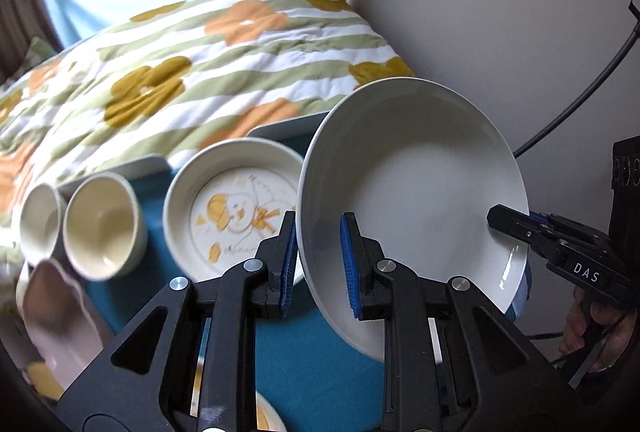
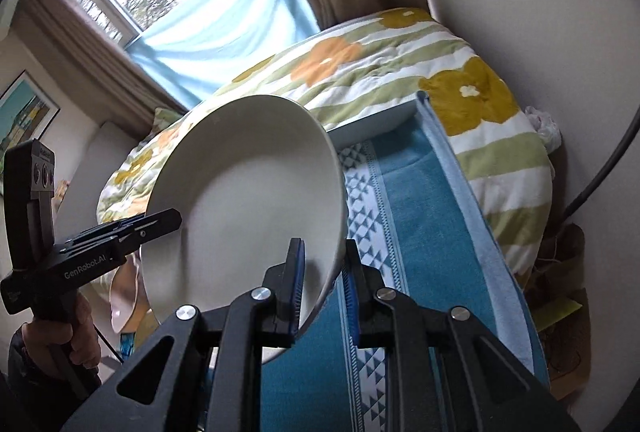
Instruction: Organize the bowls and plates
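Note:
A plain white deep plate (image 1: 416, 183) hangs tilted above the teal cloth, held by both grippers at opposite rims. My left gripper (image 1: 320, 264) is shut on its near rim, blue pads on either side of the edge. My right gripper (image 1: 498, 220) reaches in from the right and clamps the far rim. In the right wrist view the same white plate (image 2: 248, 199) sits in my right gripper (image 2: 324, 288), with the left gripper (image 2: 172, 219) pinching its left edge. A plate with a yellow duck drawing (image 1: 236, 207) and two cream bowls (image 1: 102, 228) (image 1: 40, 220) lie on the cloth.
A pink dish (image 1: 52, 312) lies at the lower left. The teal patterned towel (image 2: 420, 232) covers the table, with a white tray edge (image 2: 372, 127) at its far end. A bed with a flowered quilt (image 2: 400, 71) stands behind, and a wall and black cable (image 1: 580, 91) to the right.

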A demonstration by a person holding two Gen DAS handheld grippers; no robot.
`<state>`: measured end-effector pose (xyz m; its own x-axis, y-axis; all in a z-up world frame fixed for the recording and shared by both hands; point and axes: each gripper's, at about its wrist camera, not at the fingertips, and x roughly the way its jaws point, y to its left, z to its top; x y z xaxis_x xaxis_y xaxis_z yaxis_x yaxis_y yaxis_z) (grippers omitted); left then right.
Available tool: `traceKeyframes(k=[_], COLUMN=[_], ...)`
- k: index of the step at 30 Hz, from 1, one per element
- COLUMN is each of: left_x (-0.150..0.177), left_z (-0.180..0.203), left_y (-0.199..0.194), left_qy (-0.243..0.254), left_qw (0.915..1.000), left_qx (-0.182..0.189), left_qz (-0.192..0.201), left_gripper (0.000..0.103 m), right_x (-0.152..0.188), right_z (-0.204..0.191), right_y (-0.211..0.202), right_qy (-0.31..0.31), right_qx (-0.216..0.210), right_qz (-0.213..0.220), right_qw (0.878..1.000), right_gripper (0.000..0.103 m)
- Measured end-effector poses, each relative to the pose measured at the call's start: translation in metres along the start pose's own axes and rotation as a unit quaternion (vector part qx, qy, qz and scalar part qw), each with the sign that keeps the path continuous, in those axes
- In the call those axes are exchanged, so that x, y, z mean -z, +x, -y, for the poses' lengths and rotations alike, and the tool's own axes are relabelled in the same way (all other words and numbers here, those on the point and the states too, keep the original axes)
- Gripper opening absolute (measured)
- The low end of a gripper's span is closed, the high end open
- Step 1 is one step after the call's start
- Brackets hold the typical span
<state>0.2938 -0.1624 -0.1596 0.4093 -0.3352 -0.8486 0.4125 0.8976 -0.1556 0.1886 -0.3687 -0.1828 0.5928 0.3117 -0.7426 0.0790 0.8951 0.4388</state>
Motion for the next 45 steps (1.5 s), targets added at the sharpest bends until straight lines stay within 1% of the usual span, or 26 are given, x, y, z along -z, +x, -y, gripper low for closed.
traceKeyframes(k=[4, 11, 16, 21, 28, 34, 39, 45], left_x=[0.052, 0.135, 0.179, 0.212, 0.230, 0.230, 0.229, 0.227], left_z=[-0.028, -0.082, -0.120, -0.149, -0.169, -0.177, -0.179, -0.174], left_y=[-0.035, -0.075, -0.077, -0.068, -0.050, -0.039, -0.030, -0.024], left_qy=[-0.056, -0.133, -0.167, -0.179, -0.180, -0.177, -0.173, -0.159], left_qw=[0.9978, 0.9882, 0.9818, 0.9795, 0.9795, 0.9801, 0.9802, 0.9808], left_qx=[-0.034, -0.077, -0.089, -0.086, -0.073, -0.066, -0.072, -0.090], left_qz=[0.009, 0.001, -0.016, -0.036, -0.055, -0.059, -0.065, -0.069], left_gripper=[0.019, 0.019, 0.019, 0.019, 0.019, 0.019, 0.019, 0.019], right_x=[0.022, 0.070, 0.101, 0.126, 0.140, 0.141, 0.142, 0.145], right_z=[-0.032, -0.085, -0.117, -0.139, -0.153, -0.159, -0.159, -0.162], right_y=[0.007, 0.036, 0.061, 0.086, 0.102, 0.108, 0.110, 0.112], right_qy=[-0.045, -0.098, -0.121, -0.128, -0.142, -0.142, -0.147, -0.158], right_qx=[-0.034, -0.079, -0.088, -0.078, -0.060, -0.047, -0.039, -0.028], right_qz=[-0.028, -0.081, -0.107, -0.125, -0.127, -0.121, -0.119, -0.117], right_qw=[0.998, 0.989, 0.983, 0.981, 0.980, 0.981, 0.981, 0.980], right_gripper=[0.017, 0.017, 0.017, 0.017, 0.017, 0.017, 0.017, 0.017])
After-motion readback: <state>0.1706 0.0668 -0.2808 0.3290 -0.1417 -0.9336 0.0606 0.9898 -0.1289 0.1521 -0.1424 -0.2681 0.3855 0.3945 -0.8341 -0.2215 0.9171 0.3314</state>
